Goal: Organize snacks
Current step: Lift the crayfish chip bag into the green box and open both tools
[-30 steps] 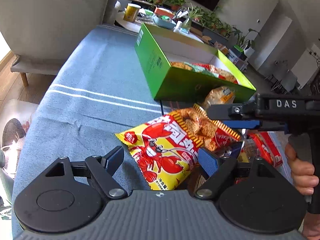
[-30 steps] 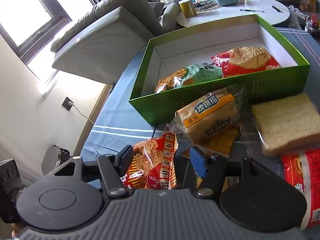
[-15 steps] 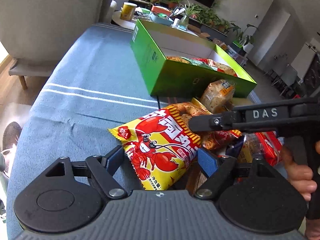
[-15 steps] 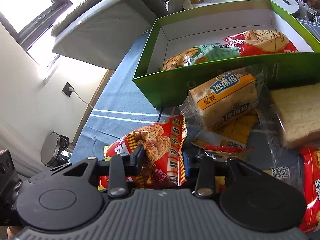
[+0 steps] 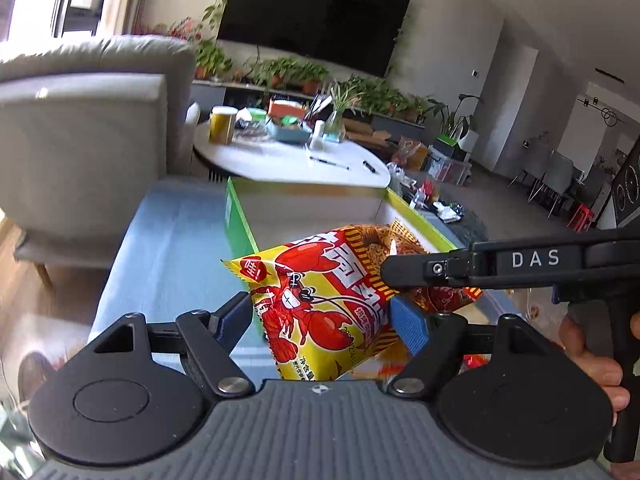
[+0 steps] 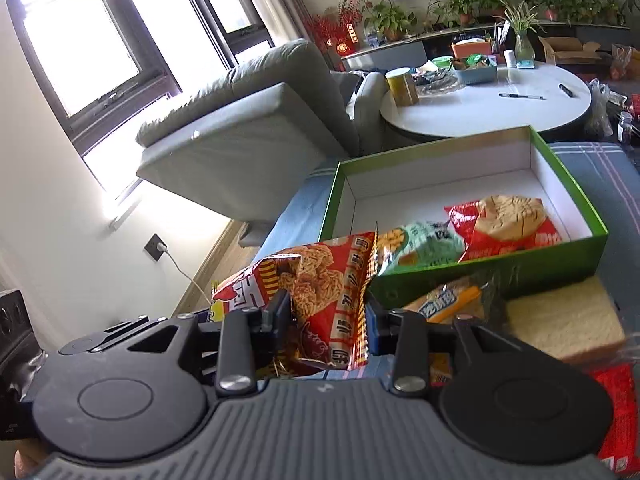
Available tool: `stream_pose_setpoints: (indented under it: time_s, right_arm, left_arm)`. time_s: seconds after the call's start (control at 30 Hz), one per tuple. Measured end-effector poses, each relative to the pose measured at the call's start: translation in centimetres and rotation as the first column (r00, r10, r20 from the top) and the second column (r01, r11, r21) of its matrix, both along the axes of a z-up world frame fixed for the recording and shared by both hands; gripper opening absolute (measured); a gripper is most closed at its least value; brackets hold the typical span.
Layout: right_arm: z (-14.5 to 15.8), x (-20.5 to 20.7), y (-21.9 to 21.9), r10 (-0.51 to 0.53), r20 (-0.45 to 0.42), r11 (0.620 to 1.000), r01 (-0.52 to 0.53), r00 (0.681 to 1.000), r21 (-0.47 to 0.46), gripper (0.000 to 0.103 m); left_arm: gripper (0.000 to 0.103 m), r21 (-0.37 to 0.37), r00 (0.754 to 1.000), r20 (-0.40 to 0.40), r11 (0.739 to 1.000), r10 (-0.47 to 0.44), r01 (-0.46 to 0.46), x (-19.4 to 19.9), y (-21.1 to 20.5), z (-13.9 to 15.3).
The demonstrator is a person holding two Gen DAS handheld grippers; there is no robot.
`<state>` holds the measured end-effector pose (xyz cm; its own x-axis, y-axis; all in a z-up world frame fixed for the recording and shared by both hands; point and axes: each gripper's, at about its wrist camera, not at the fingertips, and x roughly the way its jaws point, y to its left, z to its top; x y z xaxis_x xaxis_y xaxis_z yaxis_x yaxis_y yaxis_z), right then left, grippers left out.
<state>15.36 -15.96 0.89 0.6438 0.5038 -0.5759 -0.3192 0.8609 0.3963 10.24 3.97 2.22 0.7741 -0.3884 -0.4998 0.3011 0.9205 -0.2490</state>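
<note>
My right gripper is shut on the red end of a yellow and red lobster snack bag and holds it up in front of the green box. The same bag hangs between the fingers of my left gripper, which is open and does not press it. The right gripper's body crosses the left wrist view above the bag. The box holds a green packet and a red packet.
A wrapped cake, a bread slice pack and a red packet lie on the blue cloth before the box. A grey sofa stands left. A round white table stands behind the box.
My right gripper closed on the lobster bag and lifted it off the cloth. Both grippers rose and tilted up, so the bag now hangs in front of the box.
</note>
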Motion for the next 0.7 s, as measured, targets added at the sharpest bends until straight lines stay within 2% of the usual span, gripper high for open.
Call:
stream_pose_setpoints:
  time_s: [0.23,0.4,0.7]
  right_arm:
    - [0.7,3.4,-2.5,-0.067,0.023,0.997,0.066,0.998,0.035,0.042]
    - [0.6,6.8,-4.3,-0.106,-0.013,0.989,0.107,0.994,0.098,0.042]
    - [-1.6,11.7,-4.5,-0.115,-0.074,0.986,0.123,0.991,0.114,0.043]
  left_arm:
    - [0.073,0.025,0.999,0.025,0.999,-0.034,0.034,4.7,-3.1,1.4]
    - [0.073,0.042,0.998,0.037,0.998,-0.042,0.040,8.6,-4.6,1.8]
    - [0.073,0.063,1.000,-0.014,0.998,-0.009,0.010,14.2,-4.7,-0.7]
